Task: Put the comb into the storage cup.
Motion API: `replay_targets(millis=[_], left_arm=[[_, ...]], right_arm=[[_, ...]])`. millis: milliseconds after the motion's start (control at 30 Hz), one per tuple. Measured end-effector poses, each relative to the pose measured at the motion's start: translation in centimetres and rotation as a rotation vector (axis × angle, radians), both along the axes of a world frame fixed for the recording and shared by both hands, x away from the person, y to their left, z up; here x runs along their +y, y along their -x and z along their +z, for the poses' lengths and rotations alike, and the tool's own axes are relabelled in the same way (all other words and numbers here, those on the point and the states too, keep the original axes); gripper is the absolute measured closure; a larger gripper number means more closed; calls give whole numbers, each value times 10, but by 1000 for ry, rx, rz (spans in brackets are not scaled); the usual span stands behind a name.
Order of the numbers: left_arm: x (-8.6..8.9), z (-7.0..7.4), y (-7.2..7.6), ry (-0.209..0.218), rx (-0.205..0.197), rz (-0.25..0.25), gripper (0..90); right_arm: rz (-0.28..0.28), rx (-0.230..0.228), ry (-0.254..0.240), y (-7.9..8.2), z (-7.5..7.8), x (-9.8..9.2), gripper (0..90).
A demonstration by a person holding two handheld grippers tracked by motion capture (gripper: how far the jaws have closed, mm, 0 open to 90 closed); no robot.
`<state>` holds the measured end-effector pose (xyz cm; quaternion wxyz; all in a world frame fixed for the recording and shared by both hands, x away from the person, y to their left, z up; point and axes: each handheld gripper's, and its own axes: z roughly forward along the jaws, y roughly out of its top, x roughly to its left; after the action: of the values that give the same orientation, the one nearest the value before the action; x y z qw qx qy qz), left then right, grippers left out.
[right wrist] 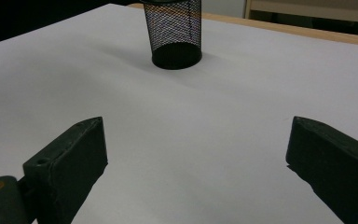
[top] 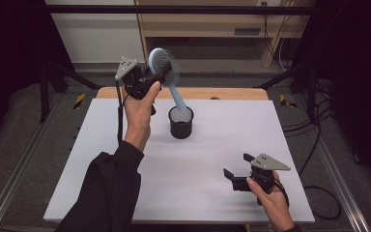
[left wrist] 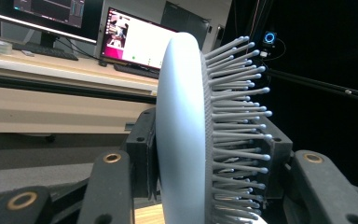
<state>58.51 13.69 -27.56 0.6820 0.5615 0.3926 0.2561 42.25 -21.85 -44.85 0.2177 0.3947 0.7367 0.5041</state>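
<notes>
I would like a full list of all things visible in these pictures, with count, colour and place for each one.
hairbrush: 1, light blue with grey bristles, head clamped in the left gripper above the table's far side, handle end down in the cup
mesh cup: 1, black, upright on the white sheet, far middle
white sheet: 1, white, covers most of the table
table: 1, wood, bare strip at the far edge
monitors: 2, lit screens, on a desk in the left gripper view
left gripper: 1, black with grey plate, raised, jaws shut on the brush head
right gripper: 1, black with grey plate, near right of the sheet, jaws open, holding nothing
sleeve: 1, black, on the left forearm
</notes>
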Motion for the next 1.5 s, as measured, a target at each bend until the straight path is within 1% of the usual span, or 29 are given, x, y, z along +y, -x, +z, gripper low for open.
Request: replay_targets(millis=[167,467,600,633,733,867,1067,1233,1500], left_arm=[[-1,-1,-1,-5,-1,1,511],[-6,-5,-3,-29,-2,0,511],[-8,-7,-4,-27,2,1,511],[-8,-8,-5,-29,3,3,511],[-11,-13,-8,-53,11,9,511],[-14,-19,-12,-70,19,13,511],[-15,-25,-14,-72,28,15,510],[-19,-30,-15,-82,33,7,510],[-21,-37,-16,-88,44,10,510]], right_arm=[[2,1,4,0,0,0,55],[4,0,2,0,0,1,55],[5,3,2,0,-1,1,55],[5,3,2,0,-1,1,55],[6,1,1,0,0,1,54],[9,1,2,0,0,1,53],[11,0,6,0,-1,1,53],[7,-1,0,0,0,1,54],[7,-15,6,0,0,1,54]])
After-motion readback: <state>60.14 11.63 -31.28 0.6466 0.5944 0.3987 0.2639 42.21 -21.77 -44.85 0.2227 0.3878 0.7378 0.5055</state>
